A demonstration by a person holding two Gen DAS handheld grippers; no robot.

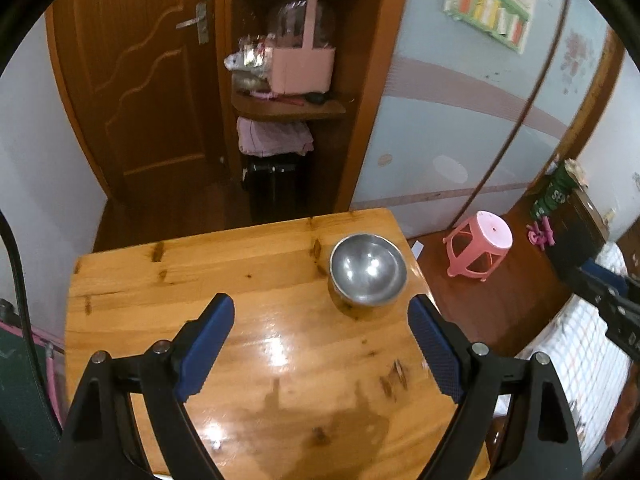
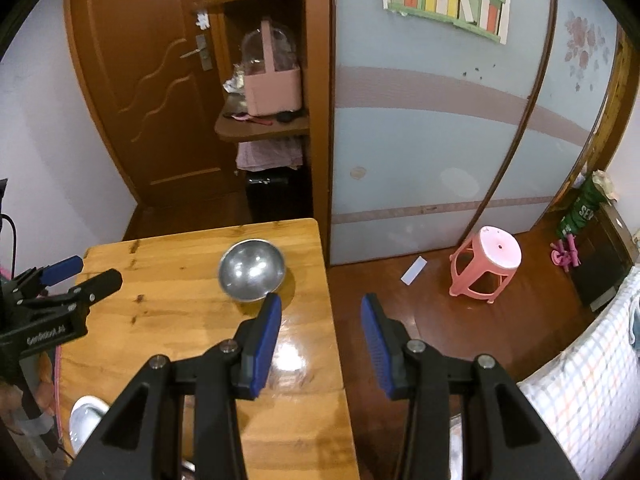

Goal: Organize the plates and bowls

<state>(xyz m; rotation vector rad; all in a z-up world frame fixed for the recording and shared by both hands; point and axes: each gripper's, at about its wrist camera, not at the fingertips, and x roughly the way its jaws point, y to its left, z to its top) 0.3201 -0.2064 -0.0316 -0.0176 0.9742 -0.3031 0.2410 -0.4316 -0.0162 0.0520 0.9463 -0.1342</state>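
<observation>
Bowl (image 1: pixel 367 269): steel, upright, nothing inside | table (image 1: pixel 200 280): far corner

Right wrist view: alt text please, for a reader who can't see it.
An empty steel bowl sits upright near the far right corner of a wooden table. The right gripper hovers open and empty over the table's right edge, and the left gripper, also empty, enters from the left. A pink plastic stool stands on the floor to the right.

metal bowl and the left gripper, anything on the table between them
Nothing: in the left wrist view only bare glossy table separates the left gripper from the metal bowl.
</observation>
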